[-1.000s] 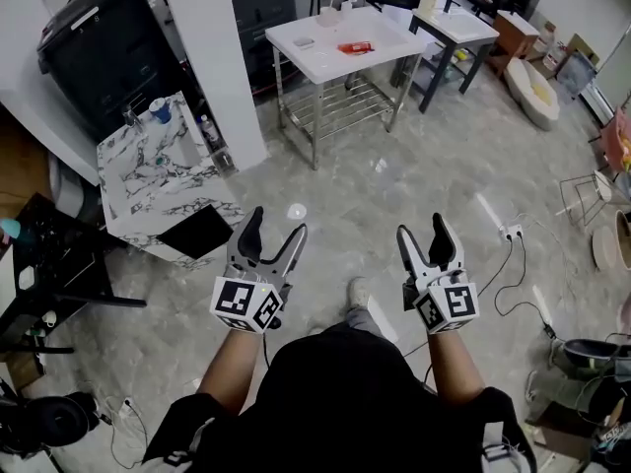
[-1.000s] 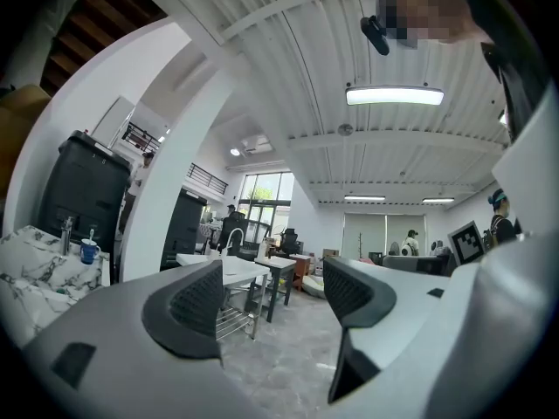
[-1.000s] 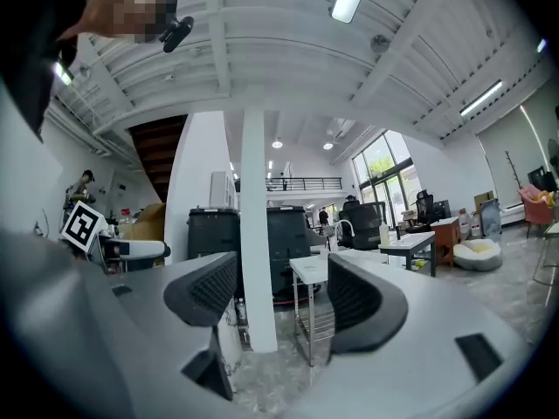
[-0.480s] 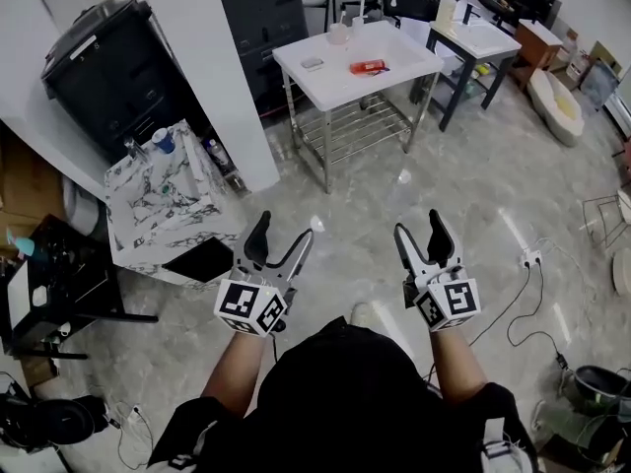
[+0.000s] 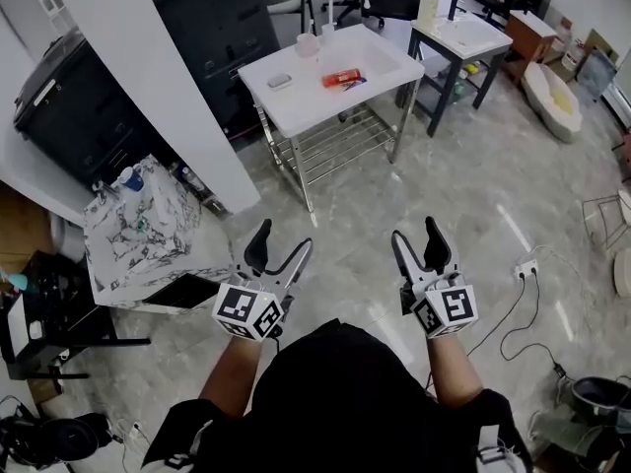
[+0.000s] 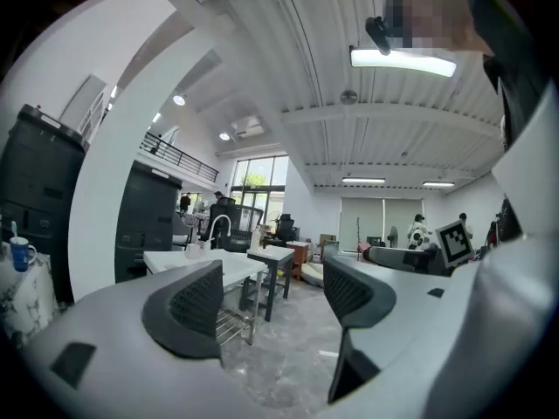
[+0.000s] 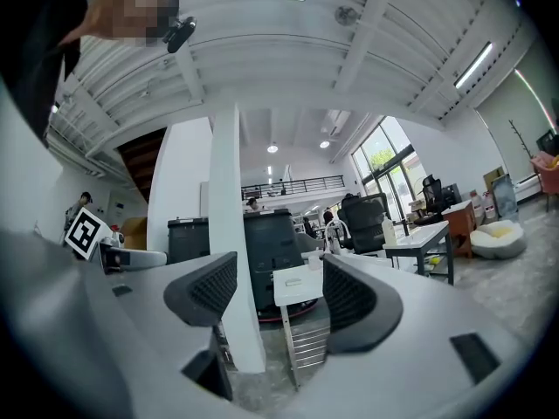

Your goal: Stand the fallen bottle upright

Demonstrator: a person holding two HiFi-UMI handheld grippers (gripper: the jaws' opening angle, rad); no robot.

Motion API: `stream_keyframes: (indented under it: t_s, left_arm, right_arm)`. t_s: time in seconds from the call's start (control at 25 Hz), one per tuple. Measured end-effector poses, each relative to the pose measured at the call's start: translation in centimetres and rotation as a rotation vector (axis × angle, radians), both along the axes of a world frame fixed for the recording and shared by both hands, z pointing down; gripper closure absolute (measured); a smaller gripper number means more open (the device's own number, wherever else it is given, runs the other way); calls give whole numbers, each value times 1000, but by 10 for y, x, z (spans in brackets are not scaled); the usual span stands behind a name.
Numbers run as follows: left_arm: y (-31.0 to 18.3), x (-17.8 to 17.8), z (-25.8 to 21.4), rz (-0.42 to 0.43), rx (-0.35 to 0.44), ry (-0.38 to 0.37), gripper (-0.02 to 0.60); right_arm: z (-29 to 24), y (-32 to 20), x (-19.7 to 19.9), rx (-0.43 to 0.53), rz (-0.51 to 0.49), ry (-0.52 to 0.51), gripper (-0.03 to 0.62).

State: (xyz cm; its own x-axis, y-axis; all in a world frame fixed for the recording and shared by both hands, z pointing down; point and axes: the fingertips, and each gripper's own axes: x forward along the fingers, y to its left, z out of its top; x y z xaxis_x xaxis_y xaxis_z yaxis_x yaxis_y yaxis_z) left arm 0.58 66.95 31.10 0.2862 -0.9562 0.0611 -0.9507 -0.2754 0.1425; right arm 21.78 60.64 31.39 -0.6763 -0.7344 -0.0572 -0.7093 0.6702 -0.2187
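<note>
A red bottle lies on its side on the white metal-legged table, well ahead of me across the floor. My left gripper and right gripper are held at waist height, far short of the table, both open with nothing between the fingers. In the left gripper view the open left gripper points toward the table. In the right gripper view the open right gripper frames the table. I cannot make out the bottle in either gripper view.
A white pillar and a black cabinet stand to the left, with a marble-patterned block beside them. A dark side table stands right of the white table. A power strip and cable lie on the floor at right.
The person has stepped forward and turned slightly, so the white table and bottle sit lower and further left in the head view. Both grippers keep their pose and stay open.
</note>
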Motion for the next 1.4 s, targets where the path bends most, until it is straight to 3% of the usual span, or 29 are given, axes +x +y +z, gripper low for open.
stream_keyframes:
  t_s: [0.2, 0.48, 0.72, 0.92, 1.4]
  left_arm:
    - [-33, 13, 3, -19, -11, 3, 225]
    - [-72, 5, 20, -19, -55, 6, 225]
    - [-133, 0, 25, 48, -45, 92, 225]
    - [-194, 2, 29, 135, -32, 89, 225]
    - [-312, -76, 22, 165, -10, 78, 225]
  right_arm:
    - [10, -38, 29, -33, 18, 7, 281]
    - [31, -74, 29, -78, 23, 23, 286]
    - [32, -106, 32, -91, 81, 74, 286]
    - [24, -141, 44, -107, 191, 69, 293]
    - [17, -252, -27, -84, 234, 87, 295]
